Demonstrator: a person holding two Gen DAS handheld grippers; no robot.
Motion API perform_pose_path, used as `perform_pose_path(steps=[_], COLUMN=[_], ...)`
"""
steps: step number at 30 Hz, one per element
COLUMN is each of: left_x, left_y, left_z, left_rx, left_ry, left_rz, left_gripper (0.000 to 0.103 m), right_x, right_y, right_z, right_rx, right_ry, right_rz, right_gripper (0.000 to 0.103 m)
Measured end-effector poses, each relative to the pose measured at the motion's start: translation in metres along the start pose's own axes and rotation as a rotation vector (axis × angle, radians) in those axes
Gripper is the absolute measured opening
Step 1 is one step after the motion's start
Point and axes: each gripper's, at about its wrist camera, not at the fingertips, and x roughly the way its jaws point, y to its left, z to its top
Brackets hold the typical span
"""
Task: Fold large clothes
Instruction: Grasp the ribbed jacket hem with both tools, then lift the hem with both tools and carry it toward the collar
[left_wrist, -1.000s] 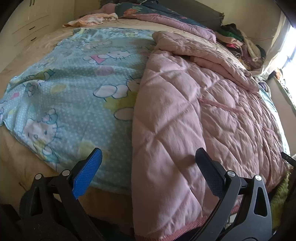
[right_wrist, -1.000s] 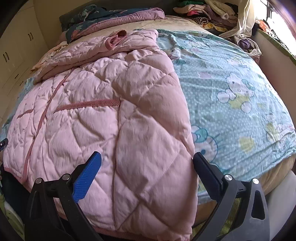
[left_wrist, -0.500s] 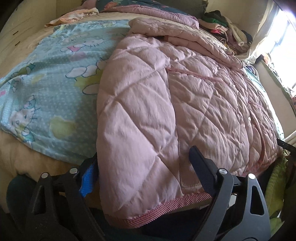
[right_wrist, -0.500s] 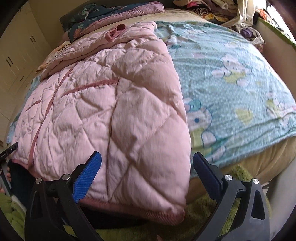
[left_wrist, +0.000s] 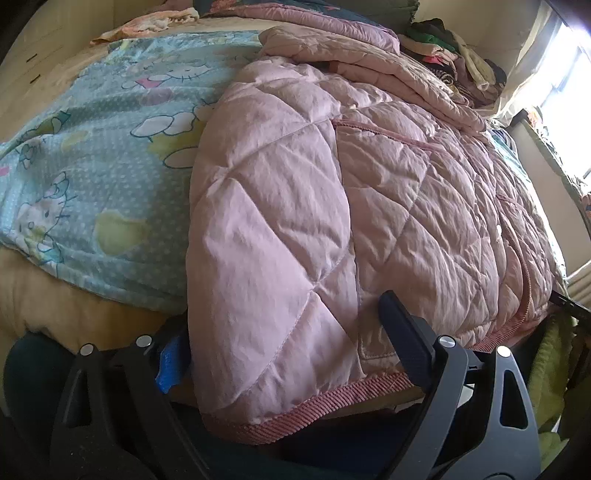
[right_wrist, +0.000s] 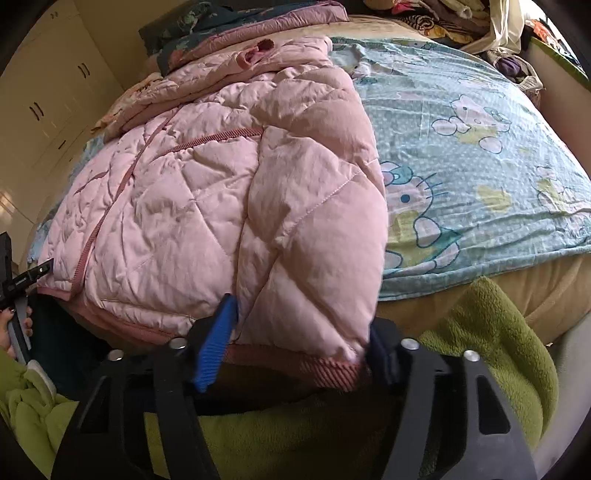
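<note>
The pink quilted jacket (left_wrist: 332, 206) filled the middle of my left view, blocking the way ahead. To its left the blue cartoon sheet (left_wrist: 92, 155) lay flat and open. In my right view the sheet's right half was free; heaped clothes (right_wrist: 461, 18) crowded the upper right, green fleece (right_wrist: 491, 332) the lower right.

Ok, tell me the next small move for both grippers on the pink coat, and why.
Probably close both grippers on the hem, then lift. The left gripper and right gripper each straddle a bottom corner of the coat, fingers either side of the ribbed hem at the bed edge, but neither looks clamped yet. Gripping both corners would let the hem be carried up toward the collar.
</note>
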Motion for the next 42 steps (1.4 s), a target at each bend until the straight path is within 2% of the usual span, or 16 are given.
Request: perform_pose_path(steps=[1,3,5,7,11,21,31,42], left_x=[0.0,-0.003,-0.009,-0.015,-0.027,-0.056,-0.079,-0.1], left_y=[-0.001,-0.002,-0.007,-0.012,-0.023,-0.034,-0.044,-0.053], left_z=[0.0,0.0,0.001,0.002,0.006,0.034,0.08,0.122], left_rx=[0.001,0.006,0.022,0.044,0.089,0.112,0.106,0.113], left_ry=[-0.003,-0.012,-0.037,-0.062,-0.103,-0.204,-0.313,-0.404], left_rz=[-0.002,-0.006,0.006,0.025,0.029,-0.012,-0.048,-0.059], left_gripper=[0.081,0.07,0.044,0.028,0.014,0.009,0.008,0.008], right_x=[-0.001,-0.004,-0.008,-0.013,-0.031,-0.071,-0.095,-0.125], right_y=[0.0,0.002,0.008,0.011,0.018,0.036,0.043,0.052], right_z=[0.0,0.001,0.001,0.002,0.01,0.045,0.084,0.127], right_rx=[0.002,-0.009,-0.033,-0.044,-0.062,-0.104,-0.082,-0.08], right_ry=[-0.006,-0.021,-0.044,-0.073,-0.156,-0.33,-0.435,-0.529], right_rz=[0.002,0.006,0.0,0.003,0.024,0.056,0.11,0.126], right_gripper=[0.051,0.042,0.034,0.028,0.021,0.016,0.015,0.014])
